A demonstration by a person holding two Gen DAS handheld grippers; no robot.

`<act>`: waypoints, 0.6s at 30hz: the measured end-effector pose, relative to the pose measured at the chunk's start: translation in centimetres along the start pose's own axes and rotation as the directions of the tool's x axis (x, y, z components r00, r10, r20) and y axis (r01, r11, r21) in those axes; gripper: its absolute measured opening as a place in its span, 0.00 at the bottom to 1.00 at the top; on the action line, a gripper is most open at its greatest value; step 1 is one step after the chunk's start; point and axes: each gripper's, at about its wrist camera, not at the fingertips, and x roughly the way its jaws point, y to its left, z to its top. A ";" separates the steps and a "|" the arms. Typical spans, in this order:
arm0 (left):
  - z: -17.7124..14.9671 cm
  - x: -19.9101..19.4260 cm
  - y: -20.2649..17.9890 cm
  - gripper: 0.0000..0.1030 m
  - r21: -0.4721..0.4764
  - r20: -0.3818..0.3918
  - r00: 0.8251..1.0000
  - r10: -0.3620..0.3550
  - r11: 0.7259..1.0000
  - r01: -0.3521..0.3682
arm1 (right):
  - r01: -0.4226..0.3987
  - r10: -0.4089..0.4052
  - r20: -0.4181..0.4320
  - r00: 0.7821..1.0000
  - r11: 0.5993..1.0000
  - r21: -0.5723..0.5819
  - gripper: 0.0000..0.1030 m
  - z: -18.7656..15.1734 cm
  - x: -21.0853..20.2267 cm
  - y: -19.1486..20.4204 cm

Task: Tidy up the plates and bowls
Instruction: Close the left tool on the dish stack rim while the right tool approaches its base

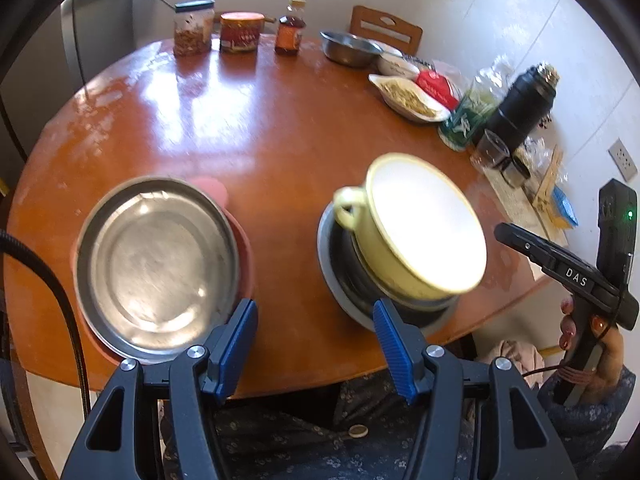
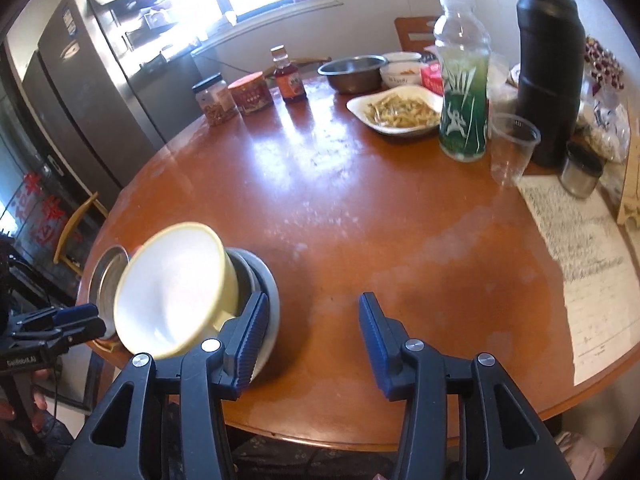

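A yellow enamel bowl with a handle [image 1: 416, 232] sits tilted in a stack of a dark bowl and a grey plate [image 1: 340, 300] near the table's front edge. It also shows in the right wrist view [image 2: 172, 292]. A steel plate [image 1: 156, 264] lies on a pink plate [image 1: 244, 256] to the left. My left gripper [image 1: 316, 344] is open and empty, just in front of and between the two stacks. My right gripper [image 2: 312, 332] is open and empty, just right of the yellow bowl's stack [image 2: 268, 304].
Round wooden table [image 2: 360, 220]. At the back: jars [image 1: 192, 28], a sauce bottle [image 1: 290, 28], a steel bowl [image 1: 348, 48], a dish of food [image 2: 400, 114]. At the right: a green bottle [image 2: 464, 92], a black flask [image 2: 550, 68], a plastic cup [image 2: 512, 148], papers [image 2: 592, 272].
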 end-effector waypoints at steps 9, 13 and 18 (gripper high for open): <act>-1.0 2.2 -0.3 0.58 -0.049 -0.028 1.000 -0.015 0.999 0.013 | -0.058 0.056 -0.068 0.996 0.998 -0.023 0.47 -1.7 1.7 -0.5; -0.7 2.6 0.0 0.58 -0.079 -0.018 1.000 -0.023 0.997 0.022 | -0.083 0.081 -0.088 0.993 0.996 -0.025 0.47 -1.9 2.7 -0.4; -0.4 3.1 0.5 0.58 -0.104 -0.025 0.999 -0.026 0.994 0.023 | -0.122 0.118 -0.101 0.988 0.992 -0.030 0.43 -1.8 3.6 -0.2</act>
